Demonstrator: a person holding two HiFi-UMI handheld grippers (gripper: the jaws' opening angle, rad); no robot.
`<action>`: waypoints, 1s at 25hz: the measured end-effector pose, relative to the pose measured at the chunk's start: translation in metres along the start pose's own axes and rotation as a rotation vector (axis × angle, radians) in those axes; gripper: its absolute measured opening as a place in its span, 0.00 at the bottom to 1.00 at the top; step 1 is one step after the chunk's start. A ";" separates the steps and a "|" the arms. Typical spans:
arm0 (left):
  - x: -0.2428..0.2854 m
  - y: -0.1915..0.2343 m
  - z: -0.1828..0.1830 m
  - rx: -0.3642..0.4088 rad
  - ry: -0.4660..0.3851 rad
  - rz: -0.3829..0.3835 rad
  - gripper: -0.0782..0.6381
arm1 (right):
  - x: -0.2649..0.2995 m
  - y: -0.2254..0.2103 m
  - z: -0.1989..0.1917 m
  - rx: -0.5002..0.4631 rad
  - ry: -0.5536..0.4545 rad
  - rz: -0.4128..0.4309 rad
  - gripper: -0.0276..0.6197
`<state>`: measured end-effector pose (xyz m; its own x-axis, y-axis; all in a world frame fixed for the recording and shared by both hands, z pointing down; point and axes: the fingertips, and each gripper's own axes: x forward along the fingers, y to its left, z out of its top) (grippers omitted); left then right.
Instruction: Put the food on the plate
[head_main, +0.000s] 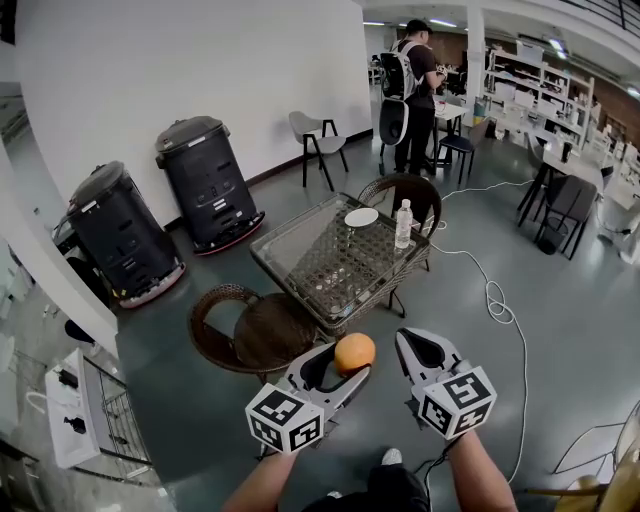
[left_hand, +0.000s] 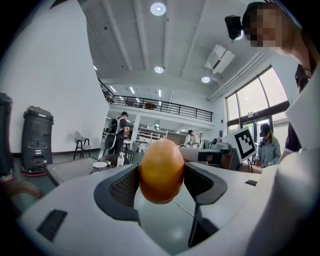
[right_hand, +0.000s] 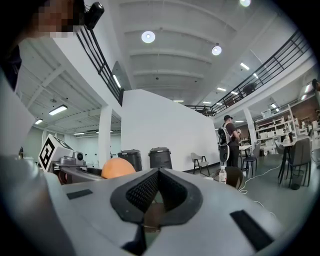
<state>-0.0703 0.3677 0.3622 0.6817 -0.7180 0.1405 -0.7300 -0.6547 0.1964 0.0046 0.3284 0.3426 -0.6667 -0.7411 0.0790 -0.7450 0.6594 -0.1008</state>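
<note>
The left gripper (head_main: 345, 372) clamps an orange (head_main: 354, 352) between its jaws, in the air on the near side of a glass table (head_main: 300, 245). Beside it, the right gripper (head_main: 418, 348) has its jaws pressed together on nothing. A white plate (head_main: 361, 217) sits at the table's far edge, with a water bottle (head_main: 403, 223) just beside it. The table partly hides a wicker chair (head_main: 415, 190) behind it.

My right gripper (right_hand: 159, 172), jaws together with nothing between them.
Over the left jaw I see the top of an orange (right_hand: 118, 167). Farther away two dark bins (right_hand: 160, 158) stand by a white wall (right_hand: 165, 125), and a person (right_hand: 231, 140) with a backpack stands at the right.
</note>
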 end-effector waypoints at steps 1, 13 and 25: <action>0.008 0.003 0.000 0.001 0.003 0.006 0.51 | 0.004 -0.009 0.000 0.003 -0.001 0.004 0.05; 0.098 0.021 0.018 -0.002 0.009 0.106 0.51 | 0.041 -0.104 0.011 0.030 -0.006 0.094 0.05; 0.155 0.044 0.020 -0.011 0.030 0.125 0.51 | 0.067 -0.166 0.013 0.048 -0.010 0.097 0.05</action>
<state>0.0026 0.2227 0.3733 0.5869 -0.7862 0.1937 -0.8088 -0.5580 0.1858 0.0841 0.1680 0.3514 -0.7353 -0.6753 0.0572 -0.6748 0.7216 -0.1550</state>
